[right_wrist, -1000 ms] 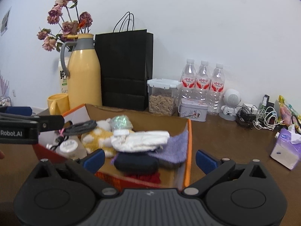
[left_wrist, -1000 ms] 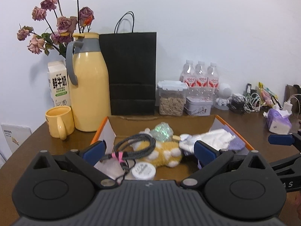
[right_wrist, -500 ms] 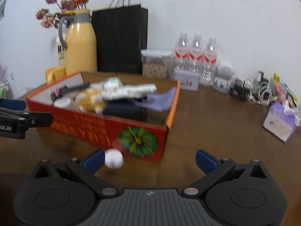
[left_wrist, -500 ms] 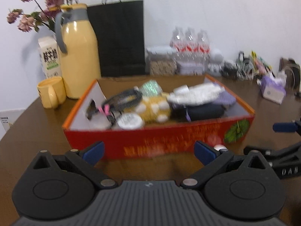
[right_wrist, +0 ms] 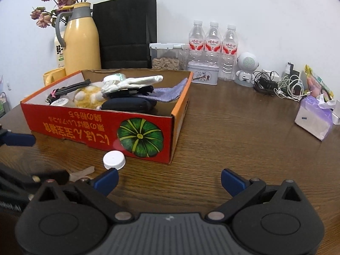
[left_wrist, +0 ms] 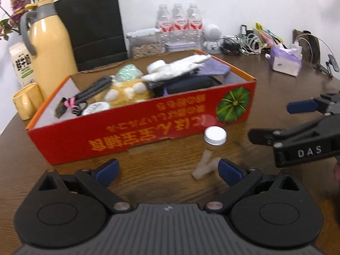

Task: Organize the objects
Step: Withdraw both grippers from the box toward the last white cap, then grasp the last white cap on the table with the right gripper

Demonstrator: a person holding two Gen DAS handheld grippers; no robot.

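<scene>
Both your grippers have pulled back from over the red cardboard box [left_wrist: 136,125] of soft toys, cables and cloths, so its printed front wall now fills both views. Left gripper [left_wrist: 167,170] and right gripper [right_wrist: 169,180] each stand wide open, empty. The small clear bottle with a white cap [left_wrist: 214,136] (newly in view, at 1 o'clock from your left gripper) stands on the table just outside the box; it is probably the next item to collect.

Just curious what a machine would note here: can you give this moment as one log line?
left gripper: open, empty | right gripper: open, empty | small white-capped clear bottle: on table before red cardboard box | box: full
</scene>
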